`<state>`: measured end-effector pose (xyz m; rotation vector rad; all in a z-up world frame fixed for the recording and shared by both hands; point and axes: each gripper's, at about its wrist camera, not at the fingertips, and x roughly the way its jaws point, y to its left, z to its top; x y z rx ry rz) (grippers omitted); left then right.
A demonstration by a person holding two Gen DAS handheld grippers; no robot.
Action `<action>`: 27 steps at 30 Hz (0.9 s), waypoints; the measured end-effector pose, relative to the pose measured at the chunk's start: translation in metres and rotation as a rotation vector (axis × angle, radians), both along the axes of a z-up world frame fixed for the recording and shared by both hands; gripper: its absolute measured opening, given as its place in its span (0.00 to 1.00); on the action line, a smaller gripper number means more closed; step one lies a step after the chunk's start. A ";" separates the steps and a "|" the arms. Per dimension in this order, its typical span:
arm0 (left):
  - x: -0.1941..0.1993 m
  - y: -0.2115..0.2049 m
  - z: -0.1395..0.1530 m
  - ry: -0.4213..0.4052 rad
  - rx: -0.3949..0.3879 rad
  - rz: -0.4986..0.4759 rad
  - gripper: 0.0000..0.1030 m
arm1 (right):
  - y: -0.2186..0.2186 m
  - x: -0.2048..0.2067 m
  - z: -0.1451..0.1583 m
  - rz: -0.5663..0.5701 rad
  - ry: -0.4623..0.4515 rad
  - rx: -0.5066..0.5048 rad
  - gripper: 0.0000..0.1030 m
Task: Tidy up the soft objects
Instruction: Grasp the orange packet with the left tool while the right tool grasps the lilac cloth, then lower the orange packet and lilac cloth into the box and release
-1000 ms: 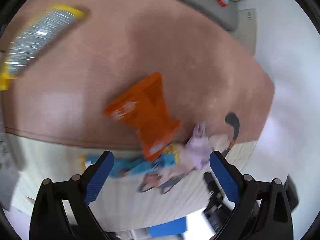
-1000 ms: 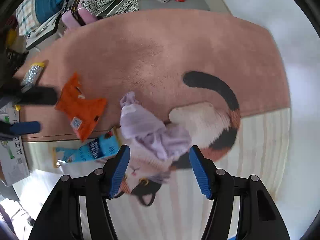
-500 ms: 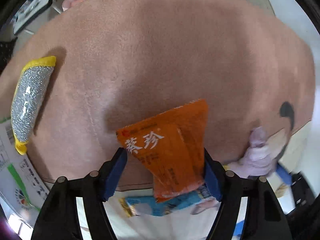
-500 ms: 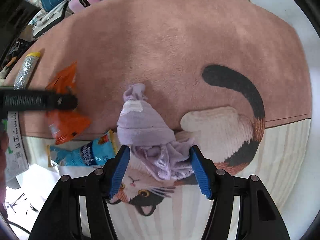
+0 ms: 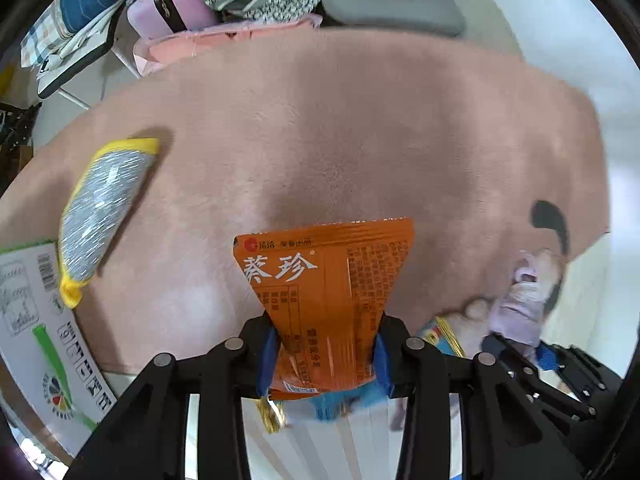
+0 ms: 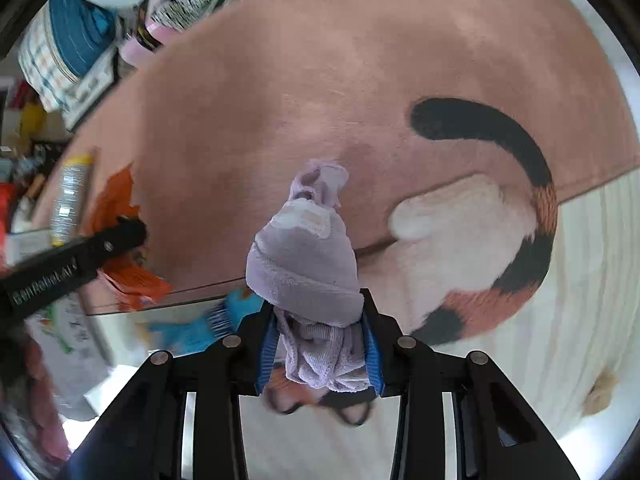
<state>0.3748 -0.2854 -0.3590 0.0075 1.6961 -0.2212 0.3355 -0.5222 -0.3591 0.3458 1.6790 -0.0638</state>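
Left wrist view: orange packet (image 5: pixel 326 304) pinched by left gripper (image 5: pixel 324 362), bottom end hidden between the pads, long axis pointing away over the pink rug (image 5: pixel 360 128). Blue packet (image 5: pixel 340 402) underneath, blurred and mostly covered. Right gripper (image 6: pixel 319 354) clamps the purple sock (image 6: pixel 306 268), toe end pointing away, lower folds bunched between the pads. Silver-yellow sponge (image 5: pixel 100 208) lies left.

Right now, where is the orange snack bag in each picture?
Left wrist: the orange snack bag fills bottom center, clamped in the left gripper.
Right wrist: far left, partly hidden behind that gripper's black arm.
Shared landmark: the silver-and-yellow pouch on the pink rug.
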 end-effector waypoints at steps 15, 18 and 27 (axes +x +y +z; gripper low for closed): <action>-0.086 0.265 0.141 -0.148 -0.157 0.157 0.34 | 0.270 -0.063 0.136 0.169 -0.198 0.239 0.37; -0.093 0.335 0.133 -0.115 -0.108 0.201 0.34 | 0.362 -0.076 0.142 0.235 -0.184 0.280 0.37; -0.090 0.450 0.066 0.058 -0.069 0.256 0.35 | 0.518 -0.089 0.098 0.306 -0.099 0.217 0.37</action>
